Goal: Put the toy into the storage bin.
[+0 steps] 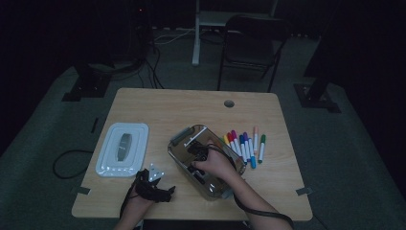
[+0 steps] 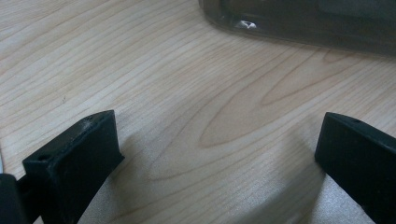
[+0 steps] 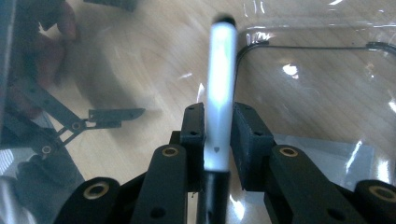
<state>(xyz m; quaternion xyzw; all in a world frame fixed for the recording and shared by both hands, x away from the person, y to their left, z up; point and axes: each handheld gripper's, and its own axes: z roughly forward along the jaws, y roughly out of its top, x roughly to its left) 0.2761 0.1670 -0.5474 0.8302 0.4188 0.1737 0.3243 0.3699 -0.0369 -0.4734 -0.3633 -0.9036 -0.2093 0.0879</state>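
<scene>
The white-barrelled marker [image 3: 219, 93] is sitting pinched between the pads of the right hand-held gripper [image 3: 218, 135], inside the clear plastic bin [image 1: 178, 143] at the table's [image 1: 191, 105] centre. The remaining markers [image 1: 244, 143] are lying fanned just right of the bin. The white lid [image 1: 122, 148] is resting left, near the edge. The left hand-held gripper [image 2: 210, 154] is hovering spread over bare wood at the near-left edge.

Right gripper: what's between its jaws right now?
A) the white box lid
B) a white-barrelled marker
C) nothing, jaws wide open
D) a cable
B: in the right gripper view the right gripper is shut on a white-barrelled marker, held inside the clear plastic box; the other markers lie on the table.
</scene>
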